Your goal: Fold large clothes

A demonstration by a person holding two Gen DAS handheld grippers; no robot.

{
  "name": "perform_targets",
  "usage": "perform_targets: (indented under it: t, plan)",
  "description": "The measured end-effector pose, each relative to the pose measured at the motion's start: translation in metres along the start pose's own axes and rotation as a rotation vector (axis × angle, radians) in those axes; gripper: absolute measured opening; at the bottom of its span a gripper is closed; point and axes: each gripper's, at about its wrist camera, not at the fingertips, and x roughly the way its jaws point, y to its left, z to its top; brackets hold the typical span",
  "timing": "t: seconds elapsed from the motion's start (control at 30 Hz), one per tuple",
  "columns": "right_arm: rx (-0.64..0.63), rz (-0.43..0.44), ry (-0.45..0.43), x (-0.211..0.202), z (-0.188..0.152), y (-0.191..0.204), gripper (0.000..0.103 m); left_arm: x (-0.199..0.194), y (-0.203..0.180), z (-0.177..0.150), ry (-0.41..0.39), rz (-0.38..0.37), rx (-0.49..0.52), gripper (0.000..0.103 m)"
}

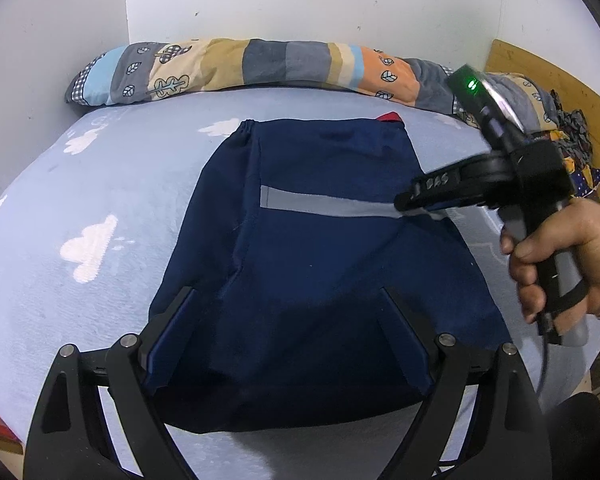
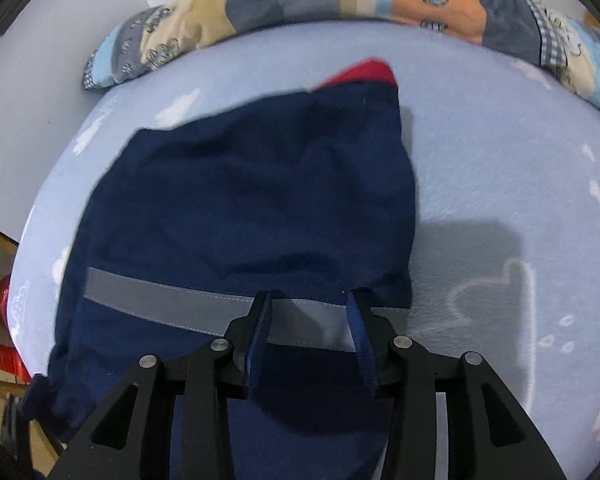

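Spread wide, the fingers point(image 1: 172, 328) of the left gripper point(image 1: 288, 336) hang over the near end of the navy garment point(image 1: 300, 240), with nothing pinched between them. The garment lies folded flat in the middle of the bed point(image 1: 100, 200), which wears a pale blue sheet printed with white clouds. A grey reflective stripe point(image 1: 320, 202) crosses the garment, and a bit of red lining point(image 1: 390, 117) peeks out at its far edge. The right gripper point(image 2: 308, 320) sits low over the garment's right edge at the stripe, its fingers point(image 2: 256, 336) parted with the stripe showing between them; whether they touch the cloth I cannot tell. The person's right hand point(image 1: 568, 264) holds that gripper's handle. Beyond the garment, a patchwork pillow point(image 1: 240, 68) lies along the white wall point(image 1: 300, 0).
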Motion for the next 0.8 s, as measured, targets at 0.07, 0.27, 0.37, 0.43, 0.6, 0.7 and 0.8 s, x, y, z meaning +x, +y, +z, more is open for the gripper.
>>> perform_targets:
  t: [0.07, 0.27, 0.37, 0.43, 0.6, 0.7, 0.8]
  plan:
    - [-0.009, -0.012, -0.003, -0.002, 0.000, 0.003, 0.043, 0.001, 0.000, 0.000, 0.004, 0.001, -0.004, 0.089]
    - [-0.019, 0.045, -0.036, -0.045, -0.025, 0.021, 0.042, -0.002, 0.003, -0.002, 0.005, -0.001, -0.011, 0.089]
    - [-0.032, 0.072, -0.041, -0.066, -0.052, 0.031, 0.042, -0.003, 0.005, -0.003, 0.004, 0.001, -0.017, 0.089]
    - [-0.036, 0.073, -0.049, -0.078, -0.068, 0.029, 0.044, -0.003, 0.006, -0.003, 0.008, -0.002, -0.025, 0.089]
    - [-0.045, 0.108, -0.038, -0.094, -0.106, 0.033, 0.043, -0.004, 0.007, -0.004, 0.007, 0.001, -0.026, 0.089]
    - [-0.086, 0.072, -0.048, -0.095, -0.121, 0.043, 0.043, -0.003, 0.008, -0.004, 0.011, 0.008, -0.026, 0.089]
    - [-0.104, 0.046, -0.047, -0.084, -0.126, 0.047, 0.043, -0.002, 0.007, -0.005, 0.015, 0.015, -0.018, 0.089]
